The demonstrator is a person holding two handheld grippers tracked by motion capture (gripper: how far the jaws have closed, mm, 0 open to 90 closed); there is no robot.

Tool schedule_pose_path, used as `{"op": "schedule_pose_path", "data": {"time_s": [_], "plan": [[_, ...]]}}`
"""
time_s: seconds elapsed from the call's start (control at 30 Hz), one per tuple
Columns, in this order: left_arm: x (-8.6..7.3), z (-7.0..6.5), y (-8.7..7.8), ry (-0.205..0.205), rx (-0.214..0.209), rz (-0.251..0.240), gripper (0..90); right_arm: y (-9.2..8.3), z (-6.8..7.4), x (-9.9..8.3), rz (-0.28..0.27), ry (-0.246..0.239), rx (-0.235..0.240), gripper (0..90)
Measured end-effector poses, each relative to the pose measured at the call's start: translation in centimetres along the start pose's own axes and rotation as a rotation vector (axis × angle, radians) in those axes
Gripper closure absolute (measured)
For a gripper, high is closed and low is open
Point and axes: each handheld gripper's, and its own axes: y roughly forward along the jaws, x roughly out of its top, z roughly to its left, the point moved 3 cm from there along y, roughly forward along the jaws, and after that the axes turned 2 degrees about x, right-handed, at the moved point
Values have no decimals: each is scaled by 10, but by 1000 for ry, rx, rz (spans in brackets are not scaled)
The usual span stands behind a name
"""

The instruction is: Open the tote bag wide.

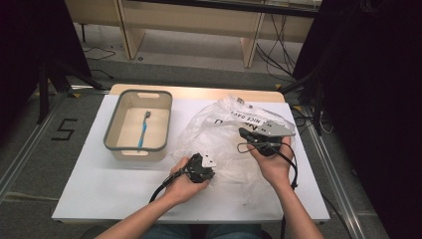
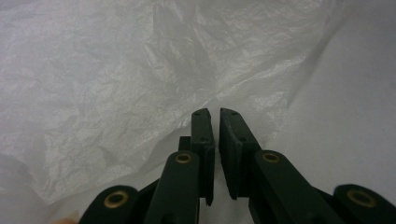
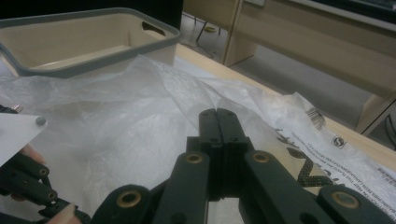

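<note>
A crumpled, see-through plastic bag (image 1: 224, 134) with black print lies on the white table (image 1: 99, 184). My left gripper (image 1: 206, 167) is at the bag's near left edge. In the left gripper view its jaws (image 2: 215, 111) stand almost together, pinching the film (image 2: 116, 70) where the folds run into the tips. My right gripper (image 1: 242, 132) is at the bag's right side, pointing left. Its jaws (image 3: 217, 111) are pressed fully together, and the bag (image 3: 116, 116) rises in a peak to their tips.
A beige bin with a grey rim (image 1: 112, 139) stands at the table's left, with a blue toothbrush (image 1: 143, 130) lying inside. The bin (image 3: 93, 58) also lies beyond the bag in the right gripper view. Wooden furniture legs and cables are past the table's far edge.
</note>
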Motion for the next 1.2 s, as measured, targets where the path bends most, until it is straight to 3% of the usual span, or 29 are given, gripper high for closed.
{"op": "schedule_pose_path", "data": {"time_s": [0.27,0.43,0.5,0.6,0.83,1.0,1.2], "plan": [[0,0,0,0,4,-2,815,0,0,0,-3,-2,-3,900],[0,0,-2,33,19,0,779,1,1,-1,0,3,-3,900],[1,-1,-7,41,23,-24,741,1,1,-1,1,3,-3,900],[3,-3,-20,58,31,-82,632,1,1,-2,3,2,-3,900],[0,-4,-48,84,41,-149,462,1,1,-2,5,3,-4,900],[-5,-9,-68,111,32,-186,404,1,0,-2,4,7,-6,900],[-15,-5,-90,97,67,-197,367,1,0,-3,7,5,-9,900]]}}
